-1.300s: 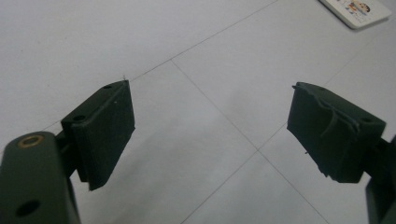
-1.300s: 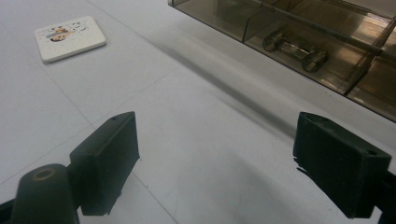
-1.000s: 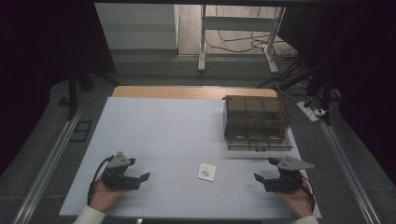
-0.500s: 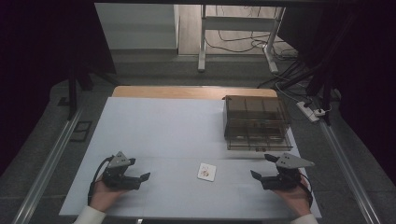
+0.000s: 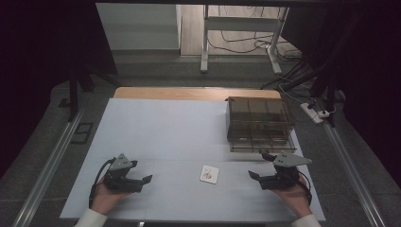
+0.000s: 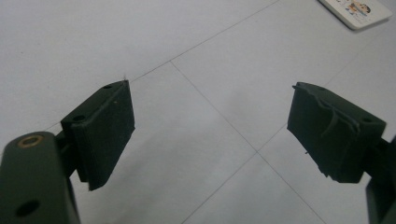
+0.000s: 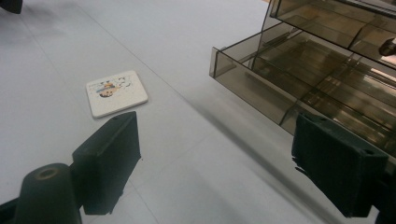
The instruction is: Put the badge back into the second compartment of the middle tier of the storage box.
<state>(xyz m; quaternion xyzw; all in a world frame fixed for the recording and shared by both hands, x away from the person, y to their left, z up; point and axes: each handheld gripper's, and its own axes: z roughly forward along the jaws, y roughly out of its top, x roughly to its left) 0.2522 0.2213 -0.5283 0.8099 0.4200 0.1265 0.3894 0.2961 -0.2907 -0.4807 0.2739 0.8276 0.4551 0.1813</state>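
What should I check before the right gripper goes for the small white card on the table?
1. Right gripper open, nothing between its jaws: ok.
2. Card lies flat on the table, apart from both grippers: ok.
3. Path from the right gripper to the card free of other things: ok.
4. Smoky plastic drawer box has its lower drawer pulled out, ready to take something: ok.
5. Left gripper open and off to the side: ok.
6. Card edge raised enough for the jaws to catch: cannot tell.
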